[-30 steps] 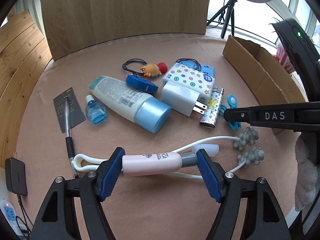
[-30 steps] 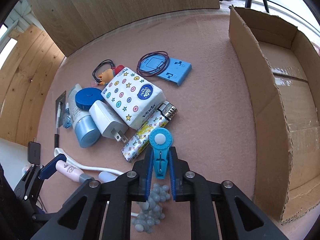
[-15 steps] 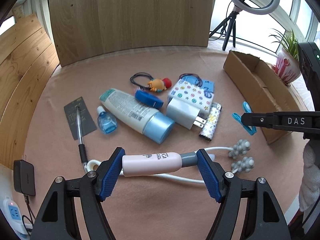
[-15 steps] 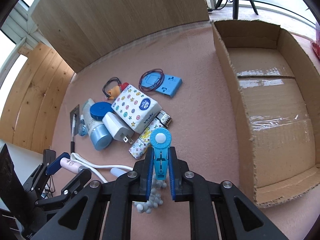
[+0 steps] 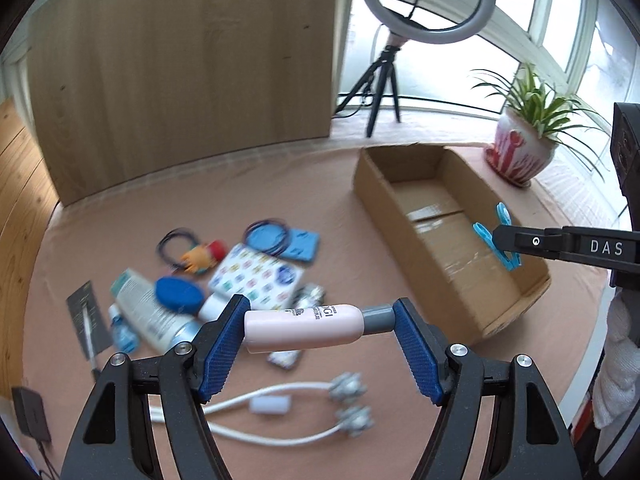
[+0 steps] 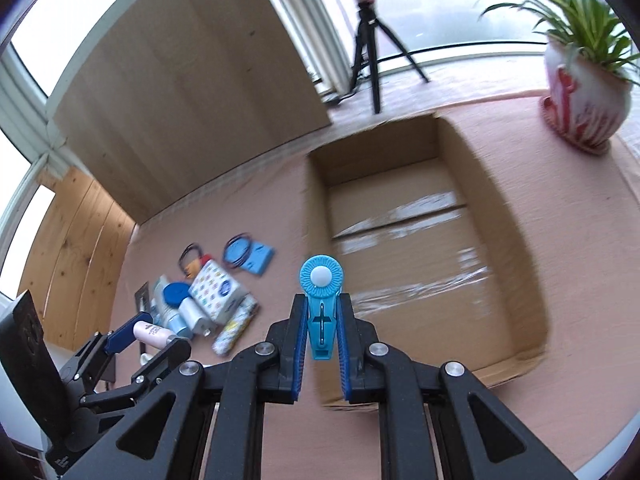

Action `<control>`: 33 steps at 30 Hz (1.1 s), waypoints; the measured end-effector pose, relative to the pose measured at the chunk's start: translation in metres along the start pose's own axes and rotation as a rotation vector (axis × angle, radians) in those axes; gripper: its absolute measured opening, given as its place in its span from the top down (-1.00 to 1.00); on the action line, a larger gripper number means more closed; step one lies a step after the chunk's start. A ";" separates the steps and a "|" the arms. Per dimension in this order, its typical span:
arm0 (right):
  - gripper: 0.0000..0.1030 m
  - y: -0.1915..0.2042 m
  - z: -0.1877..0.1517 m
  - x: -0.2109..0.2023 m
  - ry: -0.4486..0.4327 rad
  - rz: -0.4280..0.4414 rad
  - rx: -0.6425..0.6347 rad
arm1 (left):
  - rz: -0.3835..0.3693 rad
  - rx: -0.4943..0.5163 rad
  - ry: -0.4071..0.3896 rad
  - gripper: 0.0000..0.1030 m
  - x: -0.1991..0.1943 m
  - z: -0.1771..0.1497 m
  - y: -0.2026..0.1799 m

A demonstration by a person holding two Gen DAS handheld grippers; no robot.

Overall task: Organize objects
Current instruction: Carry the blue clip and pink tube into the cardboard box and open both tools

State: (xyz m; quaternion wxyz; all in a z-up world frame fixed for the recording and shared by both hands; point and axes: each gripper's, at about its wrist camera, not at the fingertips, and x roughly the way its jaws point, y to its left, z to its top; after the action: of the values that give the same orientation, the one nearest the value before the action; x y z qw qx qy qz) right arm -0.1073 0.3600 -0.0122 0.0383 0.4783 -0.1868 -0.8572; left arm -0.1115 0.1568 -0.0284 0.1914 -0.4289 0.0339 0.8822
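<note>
- Left wrist view: the left gripper (image 5: 320,344) is seen pinching a pink tube (image 5: 304,327) lengthwise, one blue pad at its base and the other at its grey cap, raised above the pink table (image 5: 120,216).
- A blurred pile of small items (image 5: 224,280) is seen on the table beyond the tube, and a white roller massager (image 5: 280,420) lies near the camera.
- An open cardboard box (image 5: 516,292) is seen to the right.
- Right wrist view: the right gripper (image 6: 322,344) is pressed onto a blue clip (image 6: 322,304), held upright above the near left edge of the box.
- A potted plant (image 6: 584,80) stands far right.
</note>
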 end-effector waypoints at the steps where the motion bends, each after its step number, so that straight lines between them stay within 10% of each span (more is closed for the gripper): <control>1: 0.76 -0.006 0.002 -0.002 -0.004 -0.010 0.002 | -0.008 0.005 -0.003 -0.48 0.003 0.005 -0.007; 23: 0.73 -0.083 0.008 0.014 0.046 -0.114 -0.006 | -0.047 0.111 0.046 -0.49 0.103 0.042 -0.120; 27: 0.05 -0.087 0.005 0.009 0.023 -0.135 -0.007 | -0.032 0.119 0.042 -0.65 0.102 0.041 -0.121; 33: 0.02 -0.086 0.006 -0.002 -0.006 -0.160 -0.014 | -0.016 0.098 0.008 -0.65 0.081 0.041 -0.109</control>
State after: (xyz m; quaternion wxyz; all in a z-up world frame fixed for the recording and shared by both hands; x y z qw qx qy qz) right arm -0.1016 0.4422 -0.0379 -0.0275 0.4888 -0.1423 -0.8603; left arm -0.1471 0.2917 -0.0537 0.2191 -0.4229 0.0743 0.8762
